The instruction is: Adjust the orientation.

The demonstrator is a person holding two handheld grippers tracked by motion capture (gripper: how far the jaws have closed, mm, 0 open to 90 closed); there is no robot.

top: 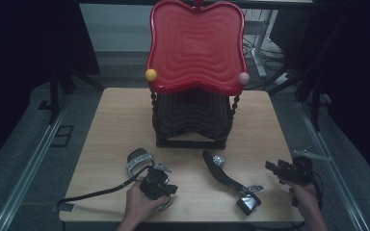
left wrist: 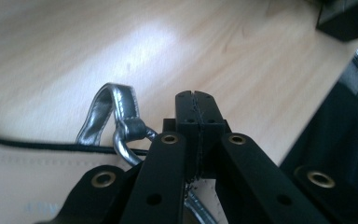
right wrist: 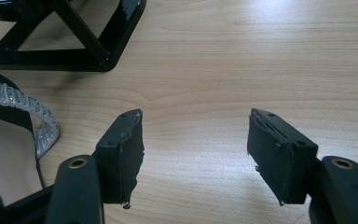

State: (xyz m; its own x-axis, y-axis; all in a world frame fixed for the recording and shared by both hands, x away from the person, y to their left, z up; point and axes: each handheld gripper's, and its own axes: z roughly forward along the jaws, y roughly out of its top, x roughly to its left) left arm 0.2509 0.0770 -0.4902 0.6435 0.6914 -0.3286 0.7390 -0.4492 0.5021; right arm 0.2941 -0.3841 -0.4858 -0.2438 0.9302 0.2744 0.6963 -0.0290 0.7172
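Left hand-held gripper [left wrist: 196, 100] near the desk's [top: 106, 125] front edge, left of centre, jaws fully closed; pinching the sandal [top: 142, 163] or not: cannot tell. Silver strap loop and metal ring [left wrist: 121, 135] just beside the jaws. Faint pale print on the insole [left wrist: 23, 186], too blurred to read. Right hand-held gripper [right wrist: 196, 140] at the front right corner, jaws wide apart, holding nothing. Second sandal [top: 226, 180] lying between both, before the rack [top: 192, 130].
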